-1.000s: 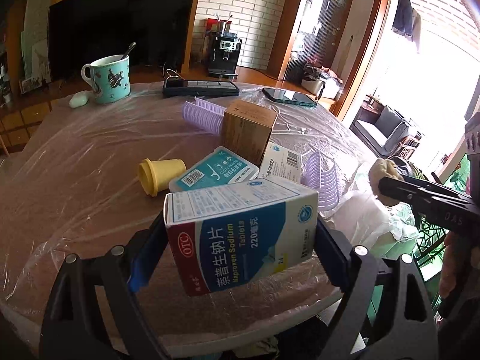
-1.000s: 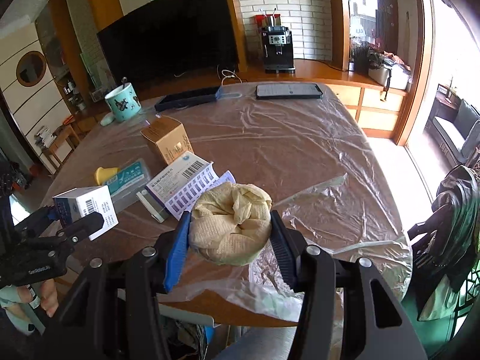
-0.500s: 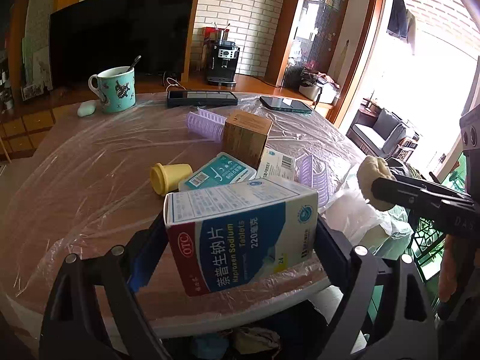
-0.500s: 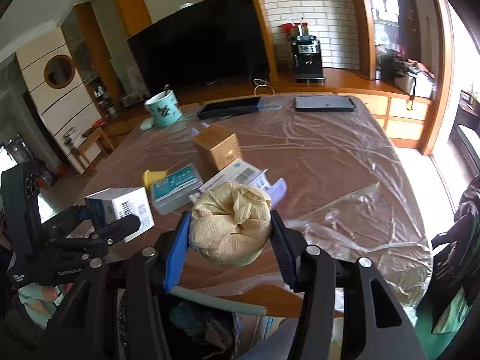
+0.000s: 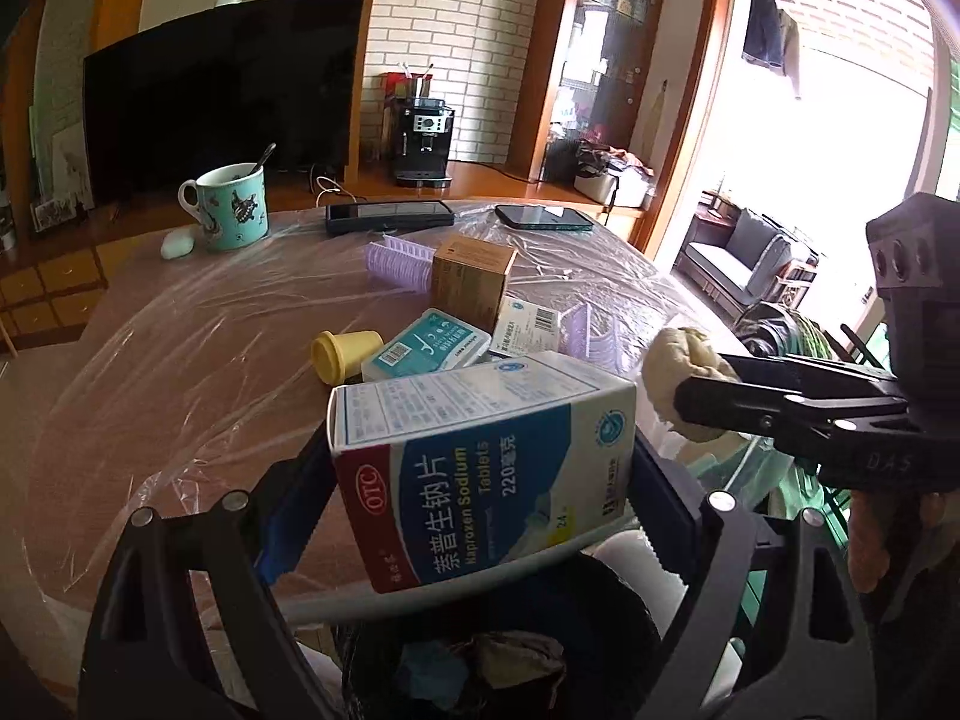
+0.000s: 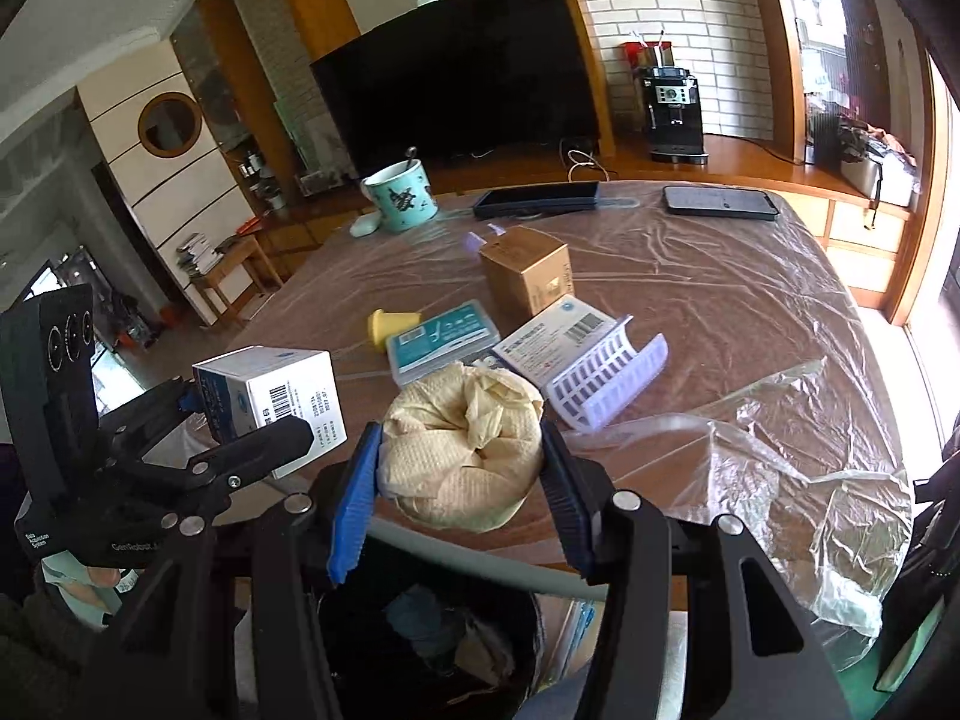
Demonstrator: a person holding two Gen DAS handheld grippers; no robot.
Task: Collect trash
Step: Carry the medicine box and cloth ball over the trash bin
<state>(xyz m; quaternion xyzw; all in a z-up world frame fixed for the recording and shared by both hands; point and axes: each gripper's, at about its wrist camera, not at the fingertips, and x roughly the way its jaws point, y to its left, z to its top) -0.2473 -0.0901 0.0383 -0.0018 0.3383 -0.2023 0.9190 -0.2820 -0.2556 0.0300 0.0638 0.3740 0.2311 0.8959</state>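
Both grippers have drawn back from the table since the earlier frames, and a dark bin now shows beneath them at its near edge. Clamped in the left gripper is a white and blue medicine box; the right gripper squeezes a crumpled beige paper wad. Each load hangs over the bin's mouth, not yet dropped. Some scraps seem to lie inside the bin already, though the view there is dim. Left on the table are a yellow cup, a teal packet, a brown carton, a white barcoded pack and purple plastic trays, so I judge the collecting under way, with most still ahead.
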